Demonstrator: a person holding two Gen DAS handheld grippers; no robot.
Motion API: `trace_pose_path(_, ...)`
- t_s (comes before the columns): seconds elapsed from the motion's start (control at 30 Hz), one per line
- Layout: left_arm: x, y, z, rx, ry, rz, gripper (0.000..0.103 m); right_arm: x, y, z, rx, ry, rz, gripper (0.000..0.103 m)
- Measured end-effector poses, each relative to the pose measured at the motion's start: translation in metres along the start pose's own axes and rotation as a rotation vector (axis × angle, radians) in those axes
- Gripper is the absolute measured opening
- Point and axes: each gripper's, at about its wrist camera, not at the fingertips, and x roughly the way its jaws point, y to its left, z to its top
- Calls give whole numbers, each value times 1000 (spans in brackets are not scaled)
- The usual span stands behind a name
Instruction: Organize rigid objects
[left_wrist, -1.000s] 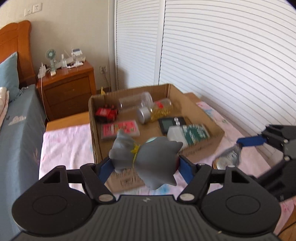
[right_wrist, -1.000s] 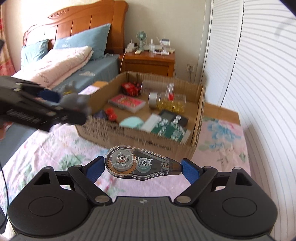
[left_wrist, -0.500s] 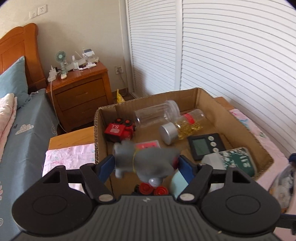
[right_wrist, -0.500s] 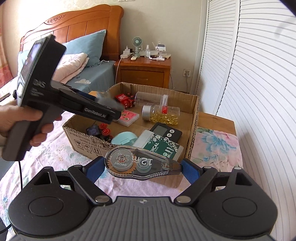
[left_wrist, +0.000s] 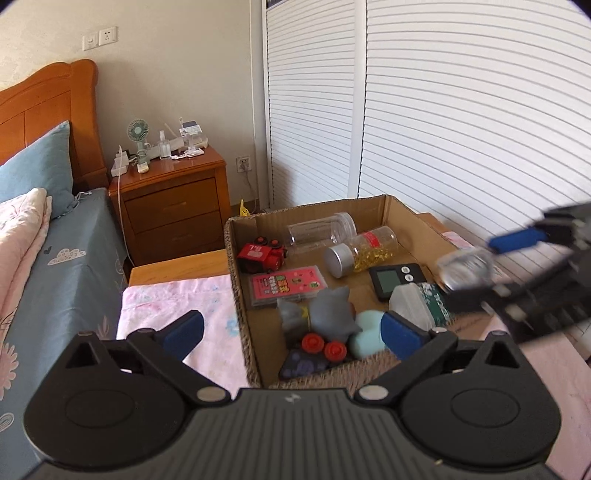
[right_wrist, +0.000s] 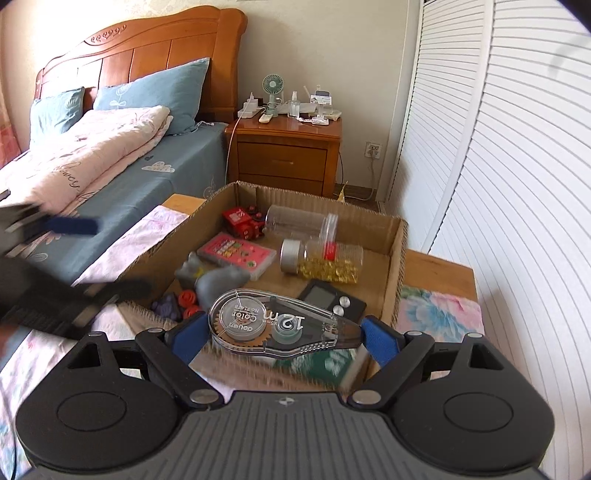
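A cardboard box (left_wrist: 236, 295) on the bed holds a grey toy figure (left_wrist: 328, 314), a red toy truck (left_wrist: 262, 254), a pink card case (left_wrist: 286, 286), a clear jar (left_wrist: 319, 230), a bottle of yellow capsules (left_wrist: 364, 251) and a black timer (left_wrist: 393, 280). My left gripper (left_wrist: 291, 332) is open and empty above the box's near left corner. My right gripper (right_wrist: 284, 334) is shut on a clear correction tape dispenser (right_wrist: 280, 325) over the box's near edge (right_wrist: 147, 254). The grey toy figure (right_wrist: 218, 278) lies in the box.
A wooden nightstand (left_wrist: 173, 203) with a small fan (left_wrist: 138, 134) stands behind the box. White louvred doors (left_wrist: 461, 110) run along the right. The bed has a blue sheet (left_wrist: 62, 266), pillows and a pink quilt (right_wrist: 81, 155). A floral pink cloth (right_wrist: 439, 306) lies under the box.
My left gripper has opened and let the grey toy figure fall into the box. My right gripper has moved forward over the box with the tape dispenser.
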Motion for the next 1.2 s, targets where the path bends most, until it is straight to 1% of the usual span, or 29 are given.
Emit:
trace_pose_path(0.13, -22, 4, -14, -11, -23, 8, 101, 27, 4, 23, 17, 26, 9, 92)
trace_pose_path(0.23, -33, 6, -22, -4, -45, 33, 101, 50, 7, 40, 39, 52, 12, 92)
trace_pose_path(0.4, -37, 10, -29, -5, -56, 38, 102, 82, 17, 65, 92, 86, 34, 92)
trace_pose_path(0.43, -37, 11, -30, -4, -55, 38, 102, 87, 19, 69, 96, 93, 39, 95)
trace_pose_path(0.47, -36, 11, -31, -5, -54, 41, 102, 91, 21, 71, 98, 96, 36, 101)
trace_pose_path(0.5, -37, 11, -32, -6, -52, 47, 102, 93, 23, 73, 96, 96, 24, 103)
trace_pose_path(0.57, -40, 11, -34, -3, -58, 54, 102, 92, 26, 73, 90, 95, 13, 103)
trace_pose_path(0.67, -45, 9, -34, 0, -71, 63, 102, 83, 25, 68, 91, 105, 13, 103)
trace_pose_path(0.77, -49, 6, -32, -6, -75, 69, 102, 65, 23, 60, 99, 104, -20, 103)
trace_pose_path(0.87, -52, 0, -31, -16, -62, 85, 102, 38, 22, 49, 121, 88, -50, 103)
trace_pose_path(0.93, -53, -4, -30, -42, -31, 103, 102, 19, 24, 38, 116, 76, -91, 103)
trace_pose_path(1.0, -52, -8, -29, -75, 10, 116, 101, 0, 27, 24, 111, 68, -154, 103)
trace_pose_path(1.07, -54, -13, -31, -87, 28, 129, 102, -16, 29, 8, 118, 70, -211, 103)
trace_pose_path(1.13, -57, -19, -32, -89, 40, 152, 102, -30, 32, -11, 134, 76, -237, 103)
trace_pose_path(1.2, -61, -24, -33, -96, 55, 161, 102, -44, 32, -27, 168, 77, -236, 103)
